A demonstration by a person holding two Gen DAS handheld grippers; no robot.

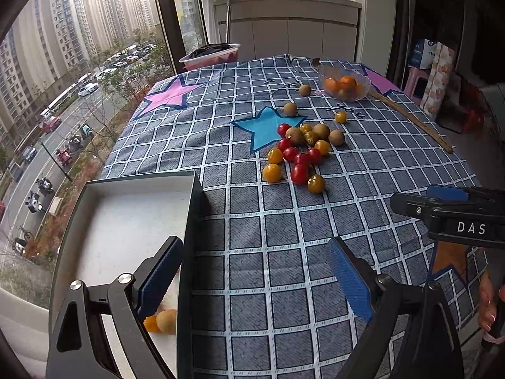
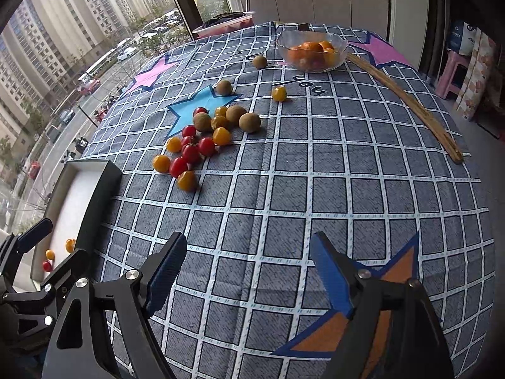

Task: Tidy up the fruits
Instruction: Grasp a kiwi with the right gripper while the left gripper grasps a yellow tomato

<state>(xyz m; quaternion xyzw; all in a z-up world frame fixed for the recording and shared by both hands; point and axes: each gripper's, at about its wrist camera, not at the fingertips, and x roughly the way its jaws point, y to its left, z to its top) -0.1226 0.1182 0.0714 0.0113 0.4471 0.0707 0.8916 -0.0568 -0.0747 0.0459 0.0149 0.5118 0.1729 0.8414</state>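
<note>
Both the left gripper (image 1: 252,279) and right gripper (image 2: 249,276) stand with jaws wide and empty. A few fruits lie in the white tray (image 1: 132,211); the cherry tomatoes (image 1: 296,161) and longans sit mid-desk. Next, I judge: reach for another fruit.

Left tongs (image 1: 255,279) wide apart, nothing btwn blue pads; left finger (image 1: 159,276) over white tray (image 1: 126,214), right finger over checked cloth (image 1: 284,227). Tray at surface's left edge, holds pale fruit (image 1: 167,320) + orange one (image 1: 151,323), touching. Pile of red/yellow tomatoes & brown fruits (image 1: 301,151) mid-cloth, well apart from tray. Glass bowl w/ oranges (image 1: 344,82) far side. Right tongs (image 1: 454,218) at right edge, hand (image 1: 489,309) below.
</note>
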